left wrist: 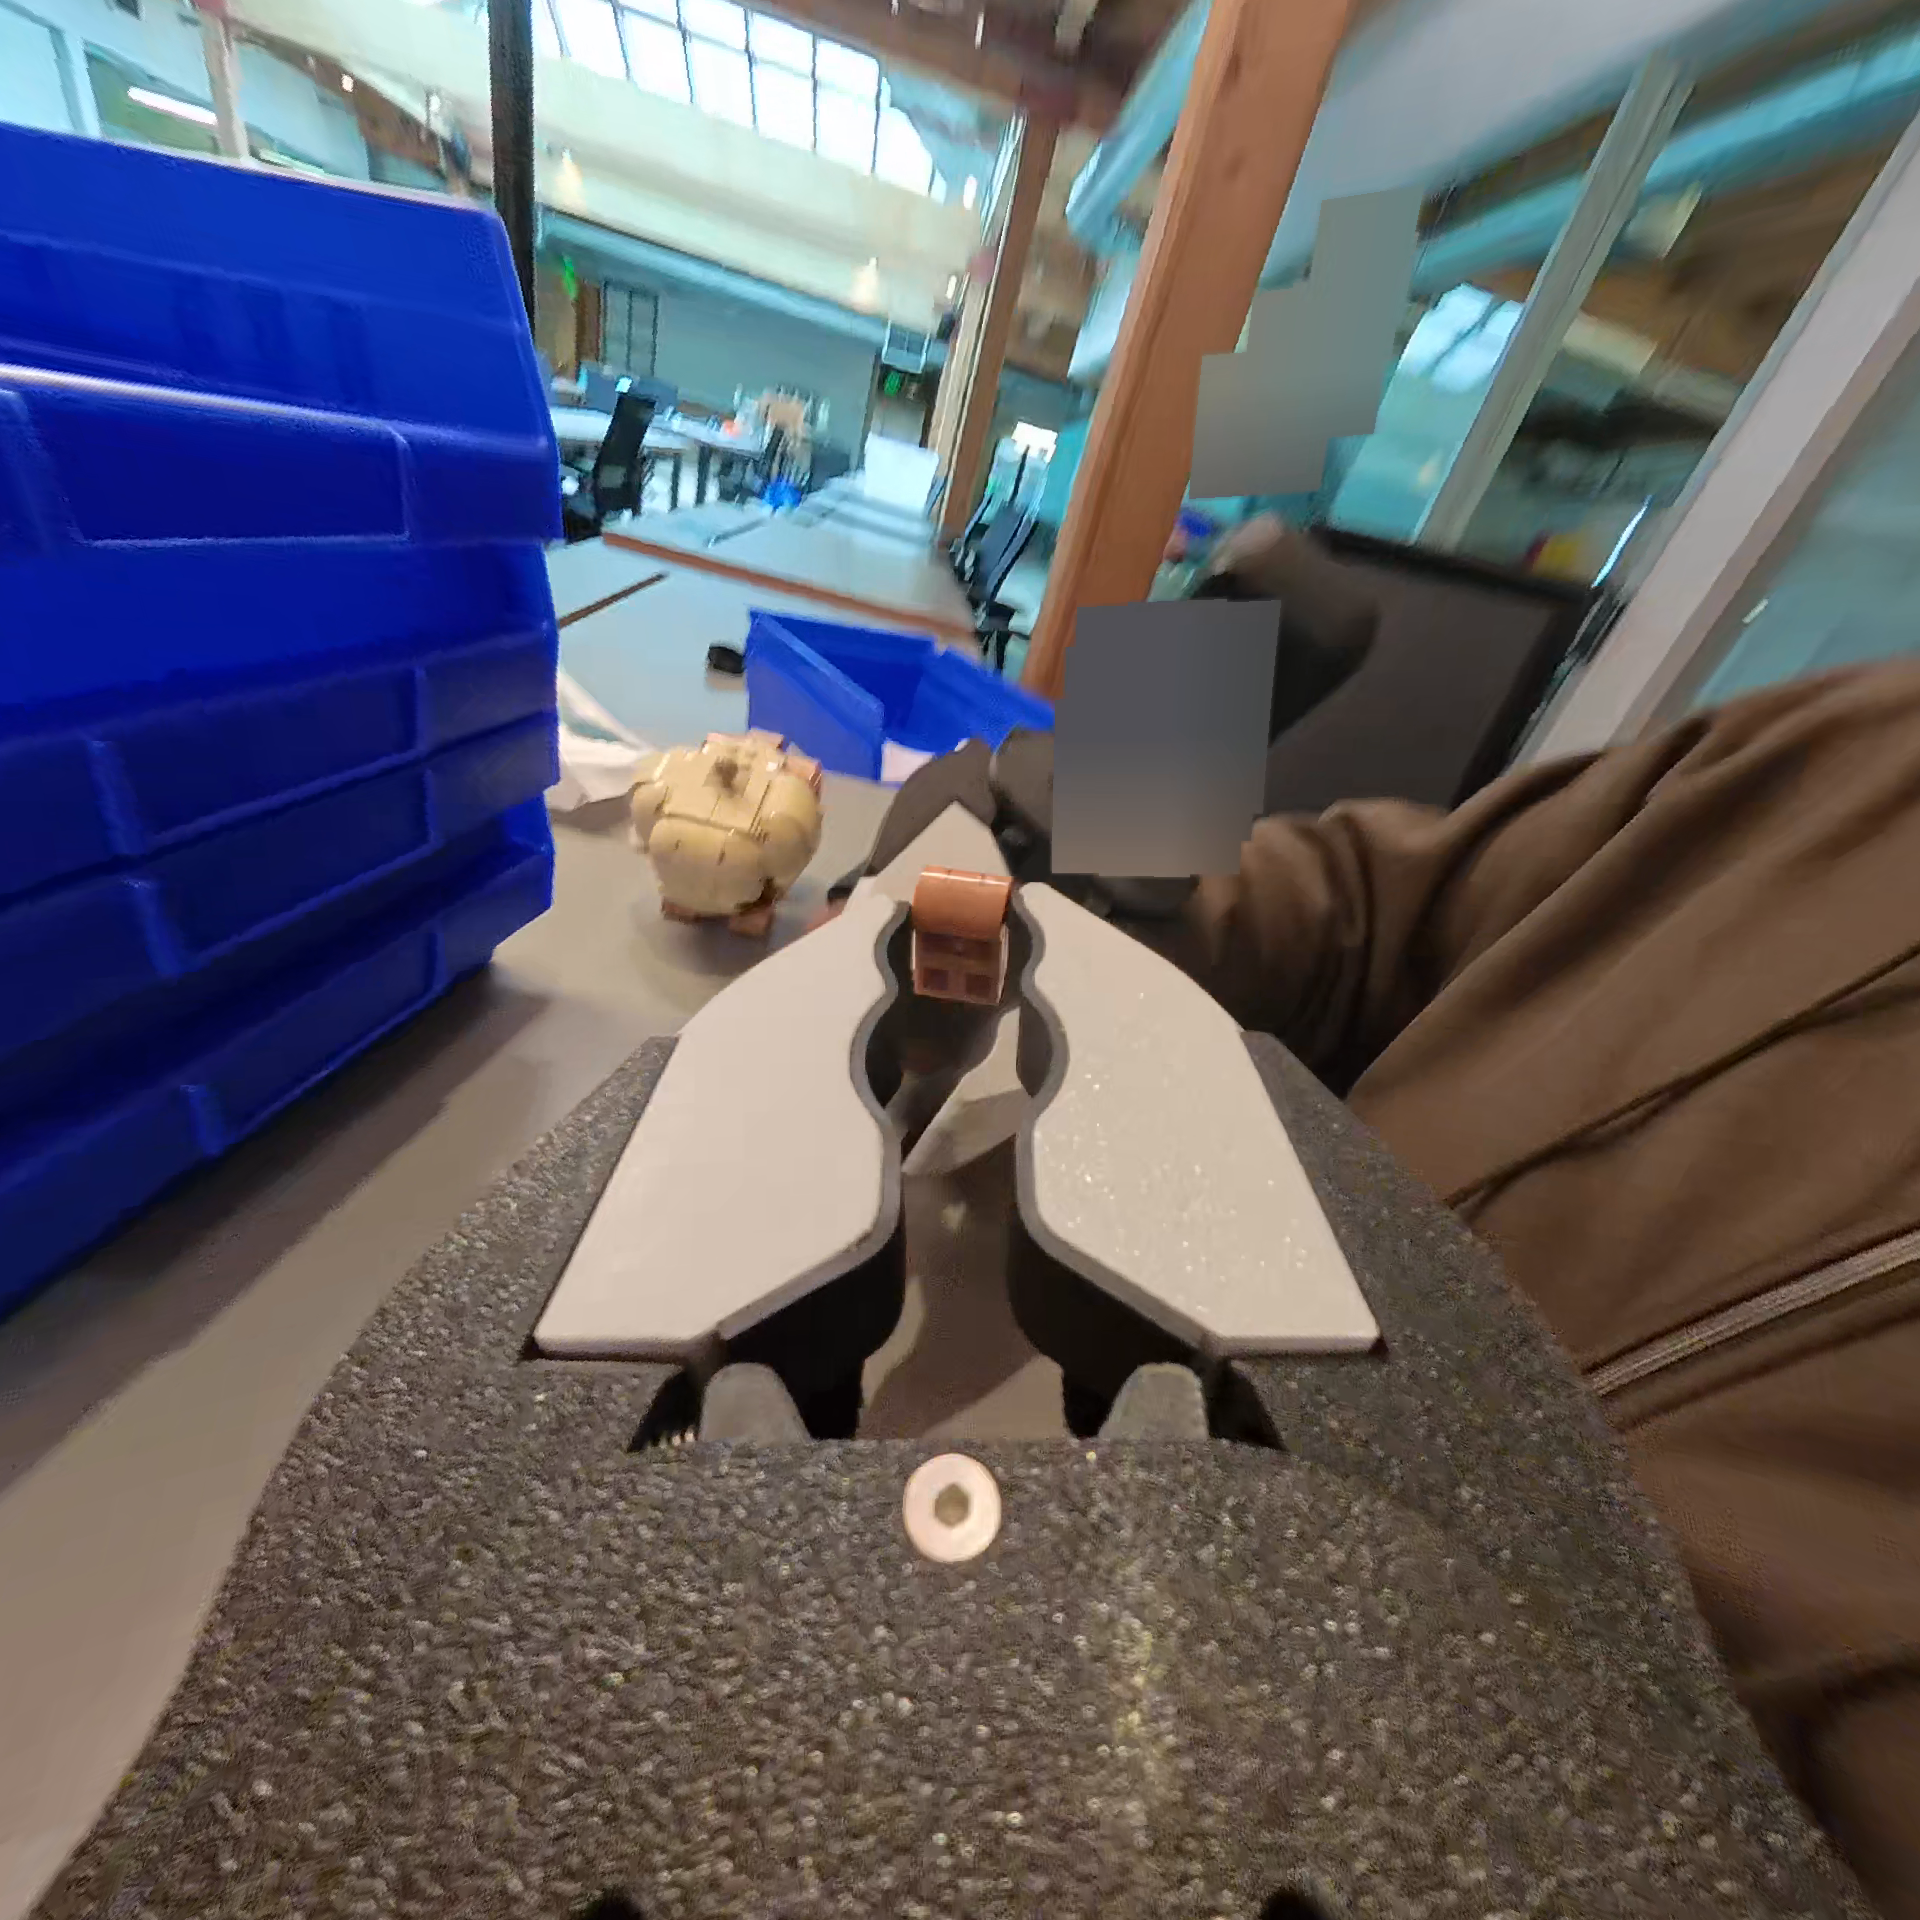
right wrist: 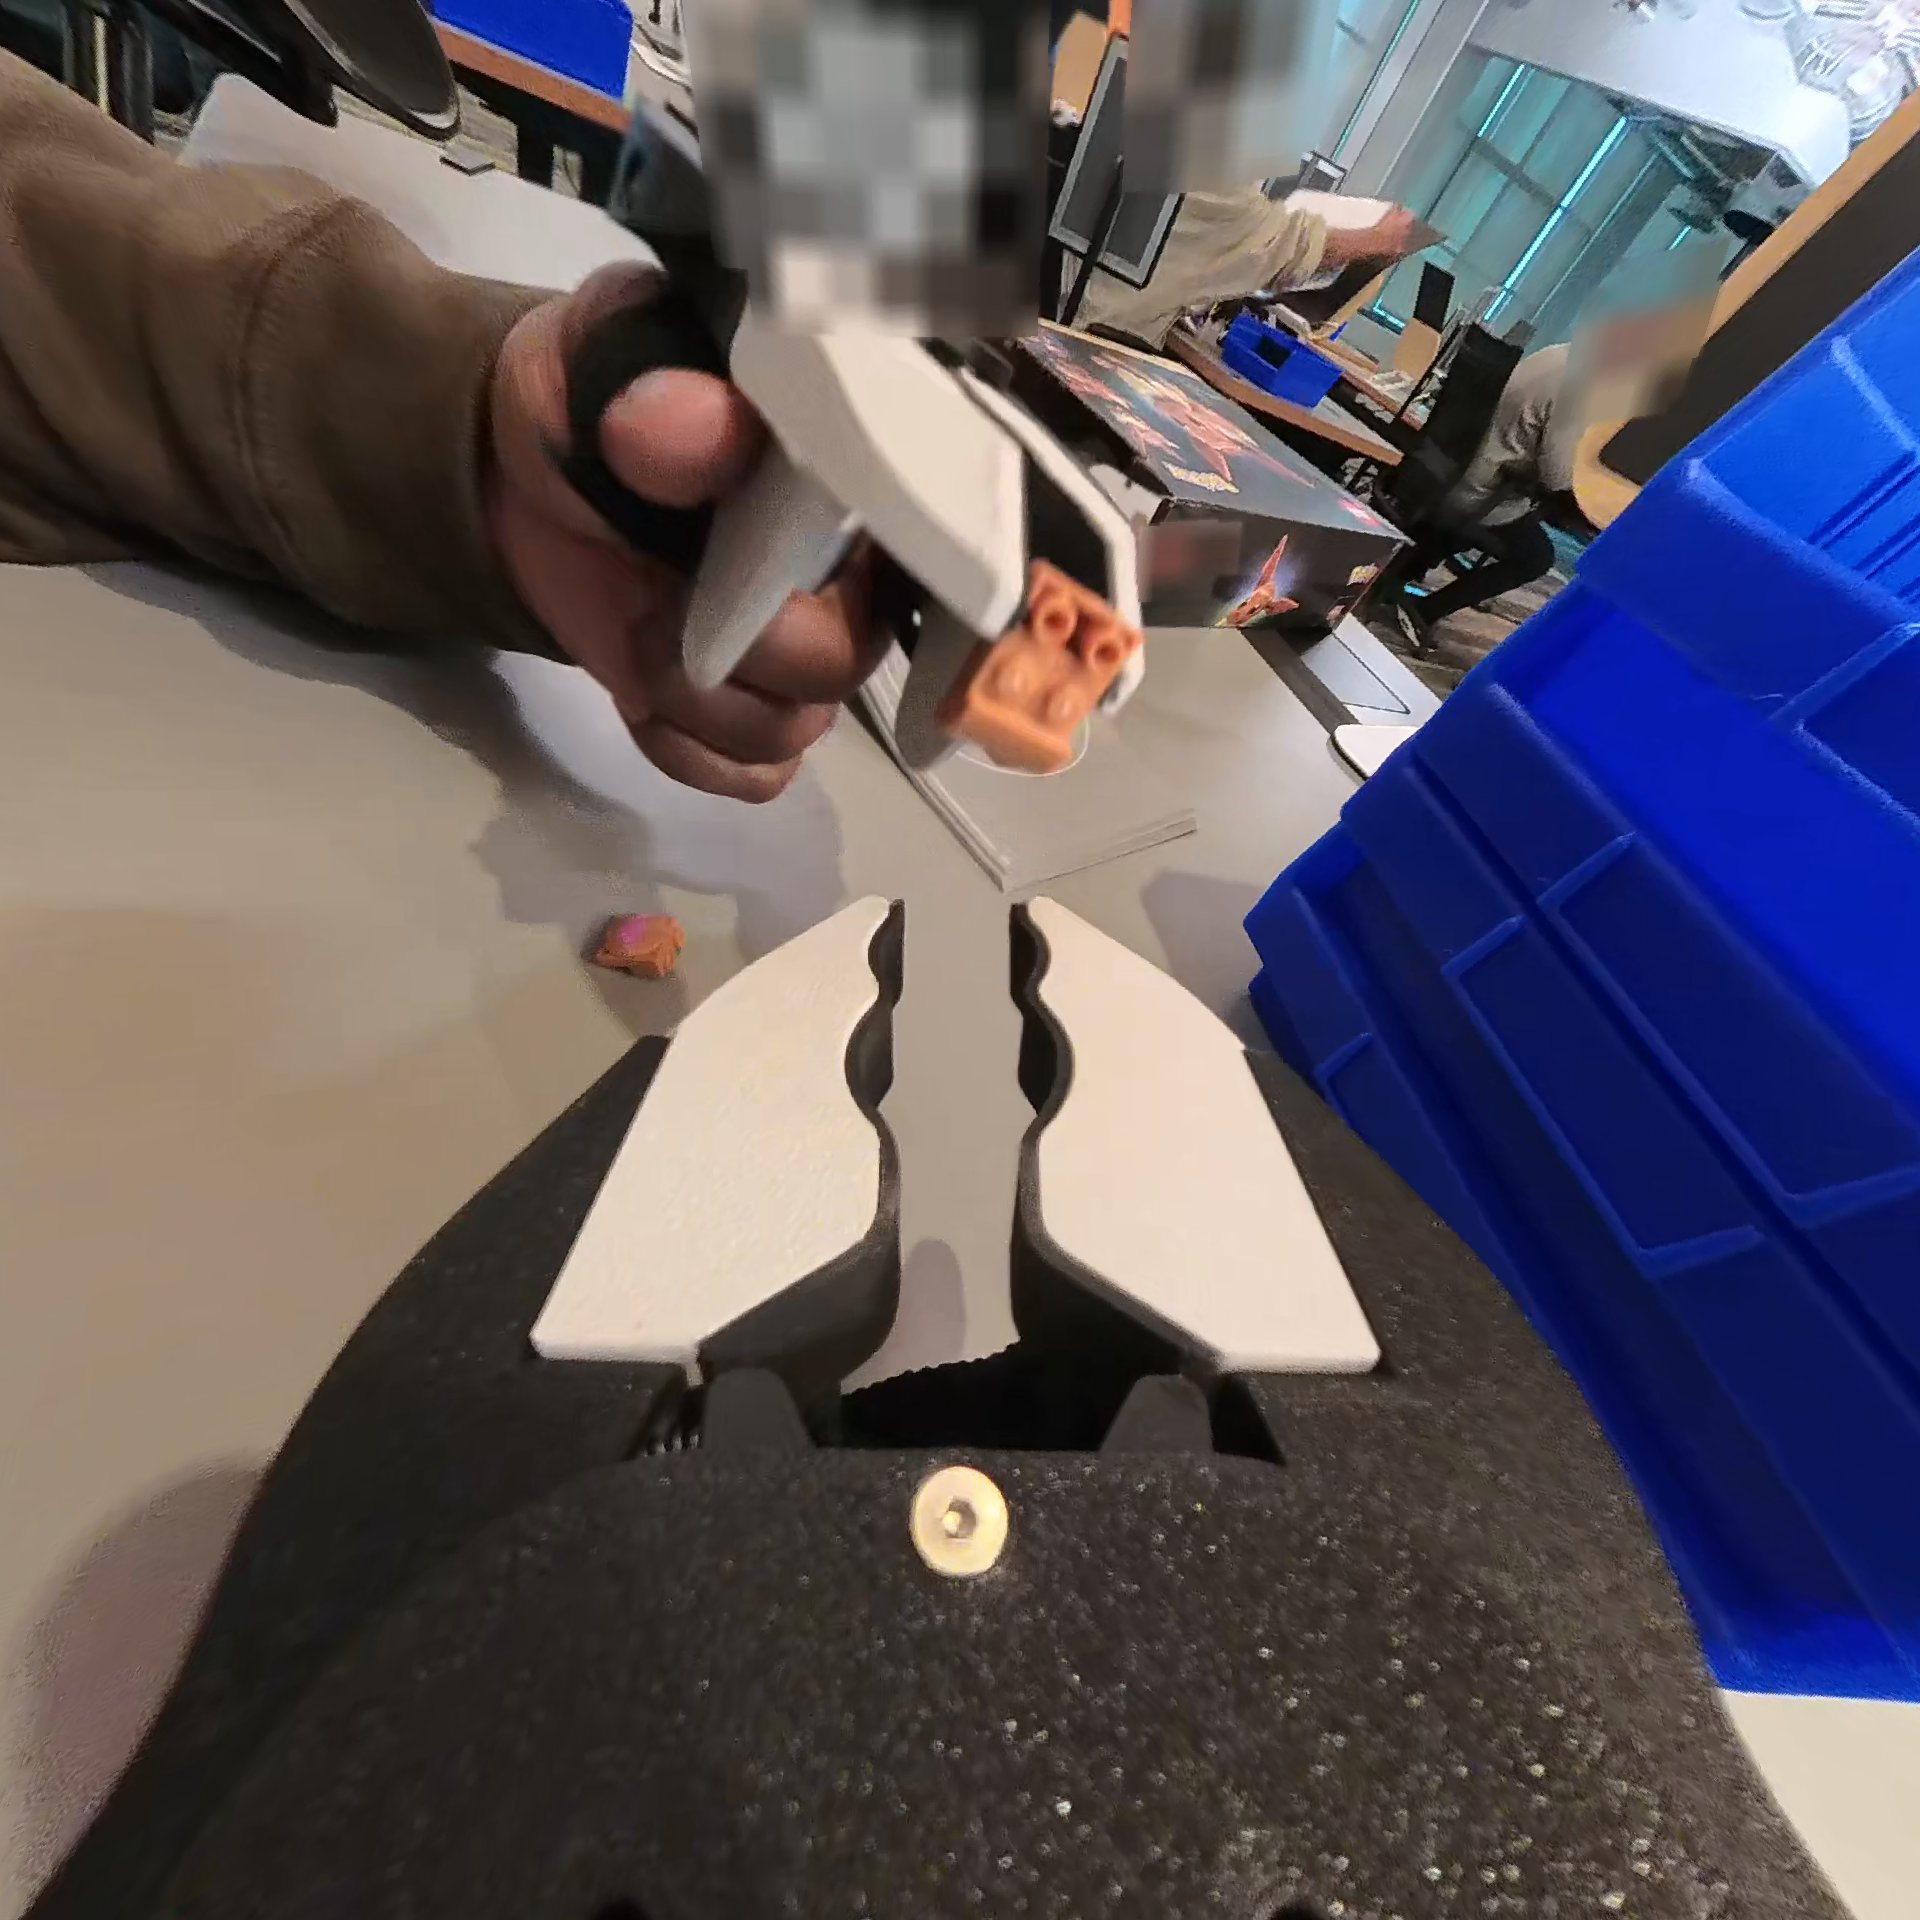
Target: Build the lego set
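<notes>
My left gripper (left wrist: 956, 906) is shut on a small brown lego piece (left wrist: 958, 940), held up above the grey table. The right wrist view shows the same gripper (right wrist: 1039, 665) in a hand, with the brown piece (right wrist: 1049, 670) studs-out between its fingertips. My right gripper (right wrist: 956, 914) is open and empty, low over the table, just below and in front of the left one. A part-built tan lego model (left wrist: 727, 831) sits on the table beyond the left gripper. A small loose brown piece (right wrist: 639, 945) lies on the table left of the right gripper's tips.
A stack of blue bins (left wrist: 260, 675) stands close on the left in the left wrist view, and on the right in the right wrist view (right wrist: 1662, 987). An instruction booklet (right wrist: 1049, 831) and the dark lego box (right wrist: 1226, 499) lie beyond. A brown sleeve (left wrist: 1610, 1039) fills the right. The left gripper's tips are roughly 5 cm from the right gripper's. The part-built tan lego model (left wrist: 727, 831) is about 20 cm from both grippers' fingertips.
</notes>
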